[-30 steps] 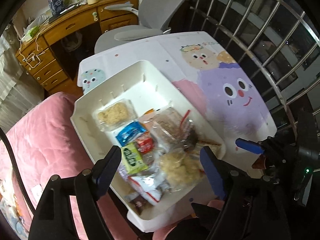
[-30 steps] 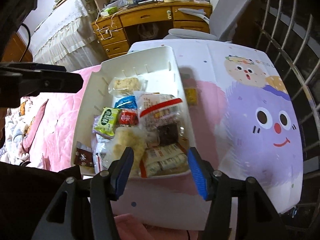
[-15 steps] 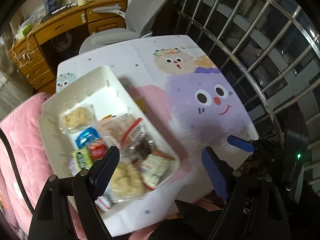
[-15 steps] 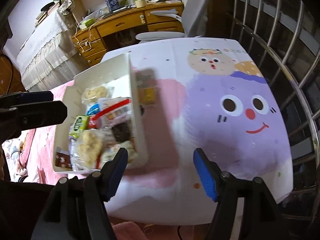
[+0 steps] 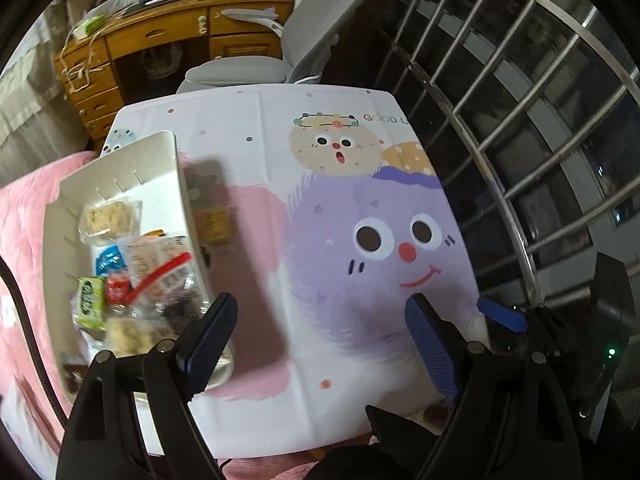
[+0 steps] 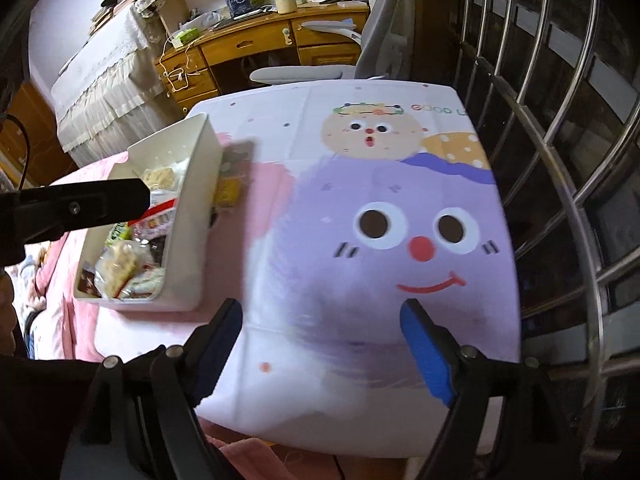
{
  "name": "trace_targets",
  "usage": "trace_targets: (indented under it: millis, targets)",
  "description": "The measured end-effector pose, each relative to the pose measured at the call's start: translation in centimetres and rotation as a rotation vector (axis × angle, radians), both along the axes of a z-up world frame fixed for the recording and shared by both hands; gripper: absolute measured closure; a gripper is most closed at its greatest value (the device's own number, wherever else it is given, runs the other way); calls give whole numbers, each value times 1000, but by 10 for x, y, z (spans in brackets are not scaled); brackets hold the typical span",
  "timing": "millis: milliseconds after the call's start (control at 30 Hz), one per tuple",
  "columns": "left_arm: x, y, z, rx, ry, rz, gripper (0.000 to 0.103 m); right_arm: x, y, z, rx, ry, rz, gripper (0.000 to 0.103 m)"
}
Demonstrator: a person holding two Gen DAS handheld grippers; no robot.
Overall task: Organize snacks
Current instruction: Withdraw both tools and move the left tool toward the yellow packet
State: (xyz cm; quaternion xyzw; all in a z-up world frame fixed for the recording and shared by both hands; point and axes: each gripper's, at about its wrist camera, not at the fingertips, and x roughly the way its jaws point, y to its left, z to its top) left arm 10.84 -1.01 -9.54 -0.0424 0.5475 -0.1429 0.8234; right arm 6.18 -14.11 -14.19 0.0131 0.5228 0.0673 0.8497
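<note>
At the far left a pink bed cover [image 5: 28, 216] lies beside the table [image 5: 256, 128], whose cloth bears a big purple cartoon face [image 5: 384, 248]. On the table's left part stands a white bin [image 5: 120, 160] holding the snacks: a clear pack of pale crumbly cake [image 5: 110, 216] toward its far end, then a blue packet [image 5: 108, 260], a green packet [image 5: 90, 300], a small red packet [image 5: 118, 290] and a clear bag with a red stripe [image 5: 160, 272], with more wrapped pieces heaped at the near end, blurred. Just outside the bin's right wall a small yellow packet [image 5: 216, 224] lies on the cloth. The left tongs [image 5: 320, 328] hang over the cloth right of the bin, blue pads wide apart with nothing between them. Further right, the right tongs [image 6: 320, 332] hover above the purple face, their jaws opening and empty; the left tool's dark body [image 6: 76, 204] crosses the bin in that view. Behind the table are a grey chair [image 6: 376, 48] and a wooden desk [image 6: 260, 40]; metal window bars [image 6: 560, 120] close the right side.
</note>
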Motion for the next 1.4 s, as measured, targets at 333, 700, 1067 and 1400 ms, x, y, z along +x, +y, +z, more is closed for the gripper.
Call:
trace_targets:
  millis: [333, 700, 1067, 1400]
  targets:
    - [12, -29, -15, 21, -3, 236, 18, 26, -67, 2, 68, 33, -1, 12]
    - [43, -27, -53, 64, 46, 533, 18, 53, -82, -19, 120, 132, 60, 11]
    - [82, -15, -99, 108, 73, 913, 18, 80, -94, -52, 96, 274, 96, 11]
    - [96, -3, -143, 137, 78, 1140, 9, 107, -106, -75, 105, 331, 76, 11]
